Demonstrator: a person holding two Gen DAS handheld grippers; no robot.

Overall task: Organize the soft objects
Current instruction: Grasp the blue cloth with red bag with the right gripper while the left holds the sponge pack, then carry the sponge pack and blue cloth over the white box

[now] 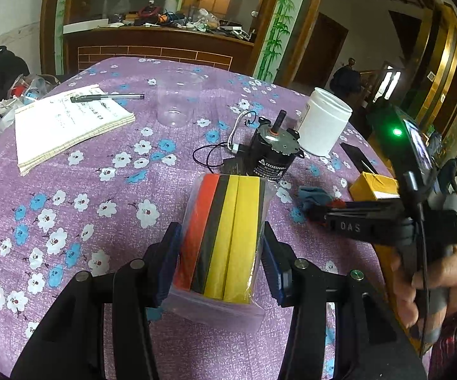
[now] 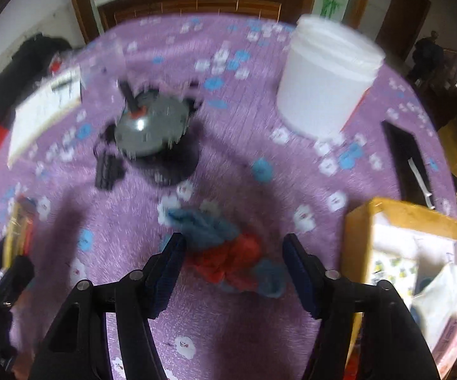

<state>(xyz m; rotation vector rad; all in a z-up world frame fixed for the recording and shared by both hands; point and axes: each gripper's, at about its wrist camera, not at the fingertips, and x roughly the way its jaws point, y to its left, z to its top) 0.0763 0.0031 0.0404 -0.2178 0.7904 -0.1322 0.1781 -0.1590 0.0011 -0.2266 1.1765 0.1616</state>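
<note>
A pack of sponges (image 1: 225, 234), orange, black and yellow in a clear plastic bag, sits between the blue pads of my left gripper (image 1: 222, 253), which is shut on it just above the purple flowered tablecloth (image 1: 102, 209). A crumpled blue and red cloth (image 2: 219, 240) lies on the table between the fingers of my right gripper (image 2: 234, 262), which points steeply down and stands open around it. The left wrist view shows the same cloth (image 1: 314, 196) at the right gripper's tips (image 1: 318, 212), with a hand on its handle. The right wrist view is blurred.
A yellow open box (image 2: 358, 221) holding white items stands right of the cloth. Behind are a white jar (image 2: 326, 79), a black motor with wires (image 1: 269, 155), a flat black object (image 2: 409, 161), a clear cup (image 1: 178, 98), and a notebook (image 1: 70, 123) with a pen (image 1: 108, 97).
</note>
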